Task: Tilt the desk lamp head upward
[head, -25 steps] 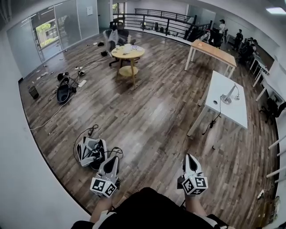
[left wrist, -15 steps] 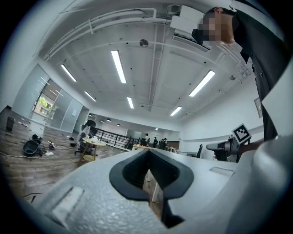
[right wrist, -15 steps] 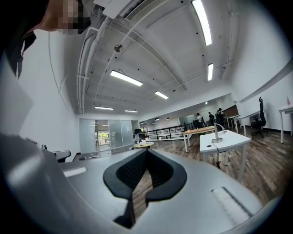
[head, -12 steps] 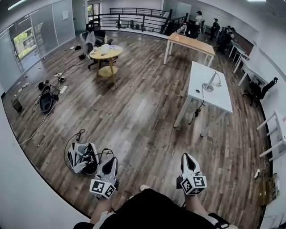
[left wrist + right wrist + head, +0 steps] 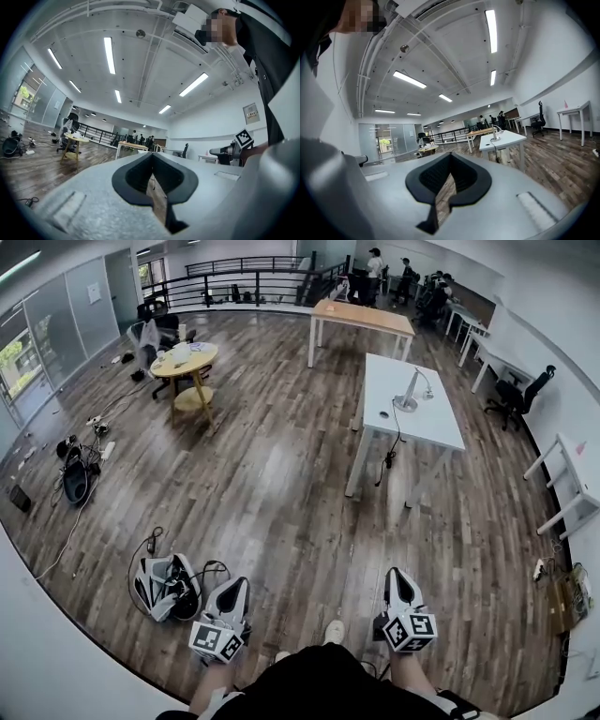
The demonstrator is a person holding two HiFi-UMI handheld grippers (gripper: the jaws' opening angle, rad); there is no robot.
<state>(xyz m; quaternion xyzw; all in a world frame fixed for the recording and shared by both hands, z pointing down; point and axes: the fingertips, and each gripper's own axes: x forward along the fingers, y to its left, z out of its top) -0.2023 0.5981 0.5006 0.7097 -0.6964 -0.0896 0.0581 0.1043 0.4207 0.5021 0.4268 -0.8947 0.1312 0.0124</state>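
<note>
A silver desk lamp (image 5: 410, 393) stands on a white table (image 5: 417, 423) far across the room; its cord hangs down the table's near side. In the right gripper view the desk lamp (image 5: 494, 134) shows small on that white table (image 5: 509, 138). My left gripper (image 5: 232, 594) and right gripper (image 5: 399, 585) are held low in front of me over the wooden floor, both shut and empty, pointing roughly level toward the room. In the left gripper view my left gripper (image 5: 152, 175) has its jaws together; in its own view my right gripper (image 5: 449, 177) does too.
A grey bag with cables (image 5: 166, 584) lies on the floor just left of my left gripper. A round yellow table (image 5: 184, 360) and a wooden table (image 5: 362, 318) stand farther off. More white desks (image 5: 562, 482) line the right wall. People stand at the far end.
The view has swung so the white table with the lamp has shifted left toward the middle and looks nearer. Both grippers stay shut in the same low spot in the picture.
</note>
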